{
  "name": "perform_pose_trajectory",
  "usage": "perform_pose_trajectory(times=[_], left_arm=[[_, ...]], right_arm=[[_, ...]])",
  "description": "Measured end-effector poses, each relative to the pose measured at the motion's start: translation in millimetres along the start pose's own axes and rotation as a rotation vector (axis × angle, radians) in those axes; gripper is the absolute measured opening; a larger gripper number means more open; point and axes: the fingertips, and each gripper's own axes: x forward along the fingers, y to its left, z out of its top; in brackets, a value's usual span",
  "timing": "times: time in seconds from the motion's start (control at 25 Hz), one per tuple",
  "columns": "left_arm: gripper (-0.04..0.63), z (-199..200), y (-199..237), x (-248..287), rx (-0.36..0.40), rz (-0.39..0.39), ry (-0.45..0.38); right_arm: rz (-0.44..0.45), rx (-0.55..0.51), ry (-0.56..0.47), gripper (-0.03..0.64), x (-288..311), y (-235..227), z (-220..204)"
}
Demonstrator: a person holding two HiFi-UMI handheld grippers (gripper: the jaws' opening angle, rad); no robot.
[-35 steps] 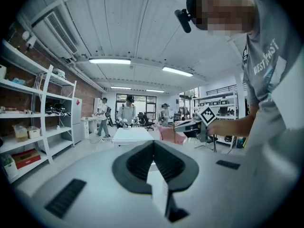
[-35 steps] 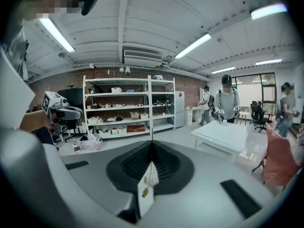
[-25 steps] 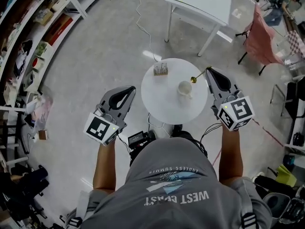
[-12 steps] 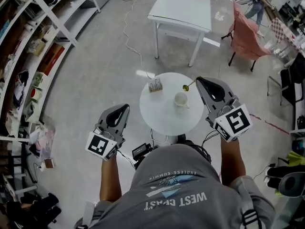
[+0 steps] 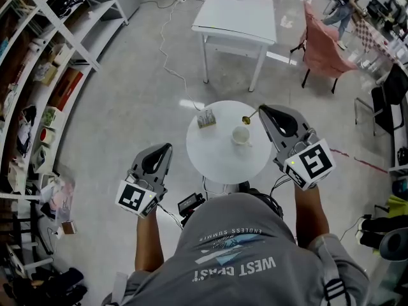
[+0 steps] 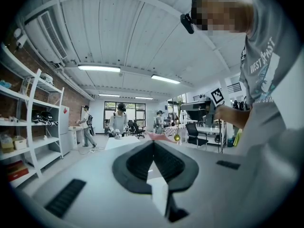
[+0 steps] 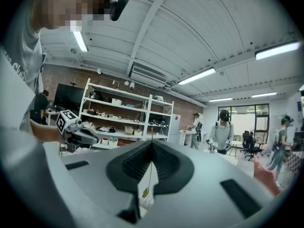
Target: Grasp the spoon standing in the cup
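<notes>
A white cup (image 5: 241, 134) stands on the small round white table (image 5: 217, 155). The gold spoon (image 5: 247, 118) is out of the cup, in the air just beyond its far rim. My right gripper (image 5: 261, 109) is shut on its handle. In the right gripper view the thin handle (image 7: 150, 172) runs between the closed jaws (image 7: 152, 144). The left gripper view shows the spoon's bowl (image 6: 176, 137) hanging down. My left gripper (image 5: 167, 147) hovers off the table's left edge, jaws (image 6: 153, 142) closed on nothing.
A small box holder (image 5: 206, 118) sits on the table's far left part. Beyond stands a white rectangular table (image 5: 236, 18) with a cable on the floor. Shelving (image 5: 44, 75) lines the left side. A pink-draped chair (image 5: 322, 50) stands at the right, and people stand in the background.
The view has pulled back and the table looks smaller. My right gripper still holds the spoon near the cup. My left gripper has drawn back from the table's edge.
</notes>
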Motion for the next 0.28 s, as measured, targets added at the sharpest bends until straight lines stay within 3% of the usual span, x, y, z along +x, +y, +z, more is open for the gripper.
perform_pose_trajectory(times=[0.28], left_arm=[[0.005,5.3,1.4,1.7,-0.020,0.004,0.003]], right_arm=[[0.004,0.006,0.011,0.003,4.0,-2.4,1.8]])
